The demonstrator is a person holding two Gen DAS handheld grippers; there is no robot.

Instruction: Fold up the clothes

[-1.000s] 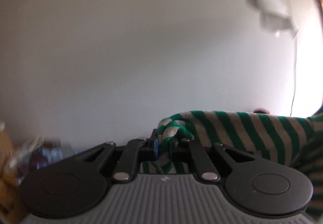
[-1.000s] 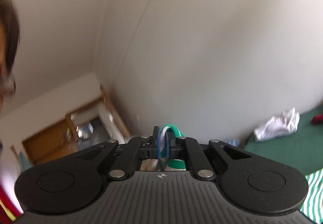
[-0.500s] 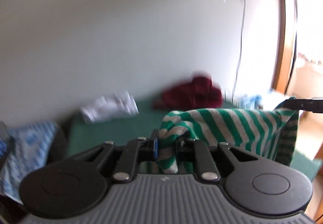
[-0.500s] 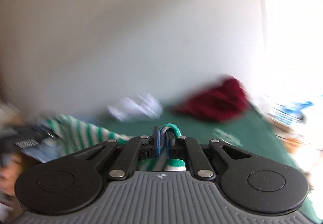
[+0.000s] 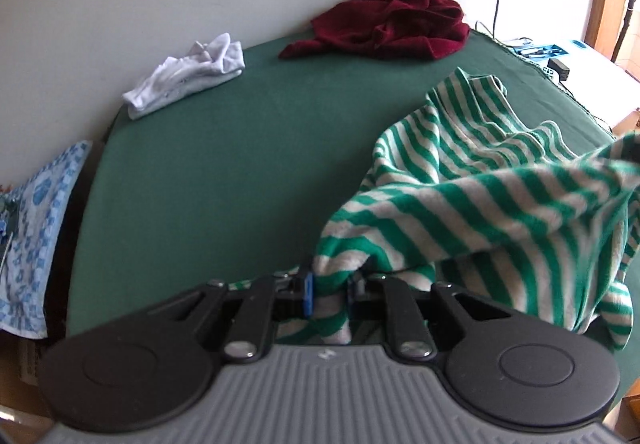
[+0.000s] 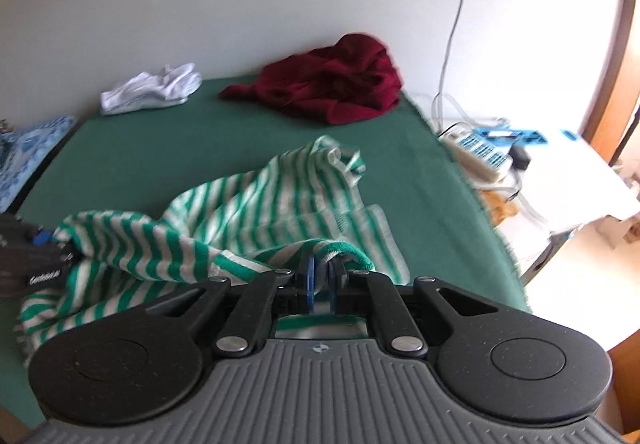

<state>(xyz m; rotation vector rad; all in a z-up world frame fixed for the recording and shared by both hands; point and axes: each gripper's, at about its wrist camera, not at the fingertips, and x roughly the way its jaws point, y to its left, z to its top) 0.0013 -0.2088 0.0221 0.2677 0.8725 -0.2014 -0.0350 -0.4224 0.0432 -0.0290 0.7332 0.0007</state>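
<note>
Low in each wrist view, the left tongs and right tongs each pinch an edge of the green-striped sweater. A second ago it hung before the wall; now its far end drapes onto the green counter, probably ready for flattening. No containers; beyond lie a white garment and maroon garment.

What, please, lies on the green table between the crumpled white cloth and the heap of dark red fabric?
Only bare green table cover separates the white cloth from the dark red fabric; both wrist views show it.
</note>
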